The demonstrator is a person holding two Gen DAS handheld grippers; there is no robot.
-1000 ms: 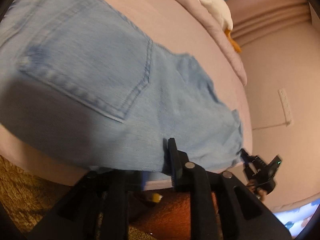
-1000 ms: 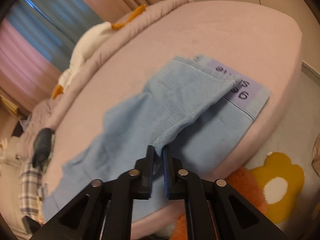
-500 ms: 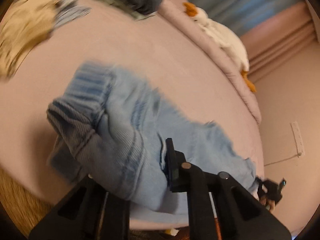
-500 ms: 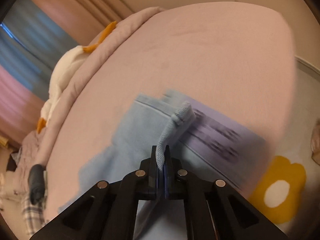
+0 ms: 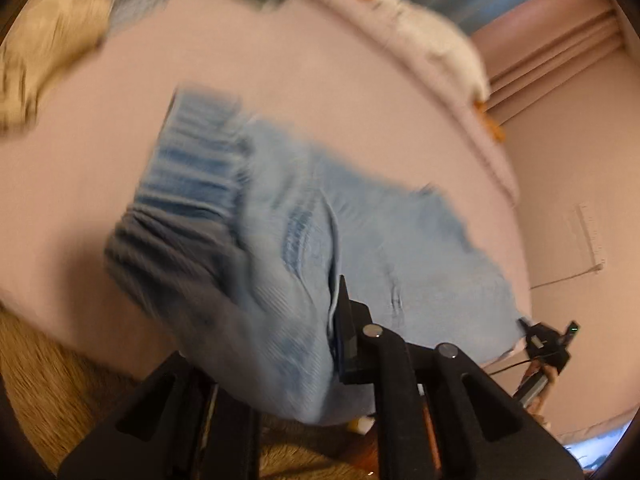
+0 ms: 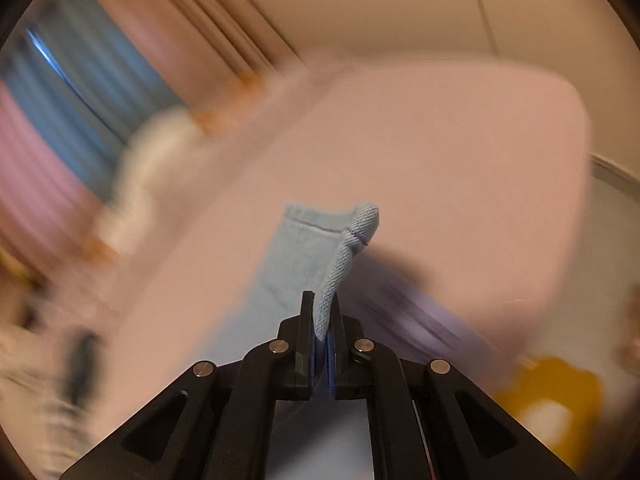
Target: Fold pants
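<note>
Light blue denim pants (image 5: 360, 240) lie across the pink bed (image 5: 280, 88), with the gathered waistband (image 5: 192, 184) at the left. My left gripper (image 5: 316, 320) is shut on the pants near the waist; denim hides its left finger. My right gripper (image 6: 320, 312) is shut on the hem end of the pants (image 6: 340, 256) and holds it lifted above the bed. It also shows in the left wrist view (image 5: 548, 340) at the far right, at the pants' leg end. Both views are motion blurred.
A white goose plush (image 5: 436, 40) lies on a pink blanket at the bed's far edge. Dark and beige clothes (image 5: 60, 40) lie at the bed's far left. A brown shaggy rug (image 5: 60, 380) and a yellow flower mat (image 6: 552, 396) are on the floor.
Both grippers have lifted and carried the pants further over the bed. The hem end has risen in the right gripper, and the waistband has swung out and spread on the bed.
</note>
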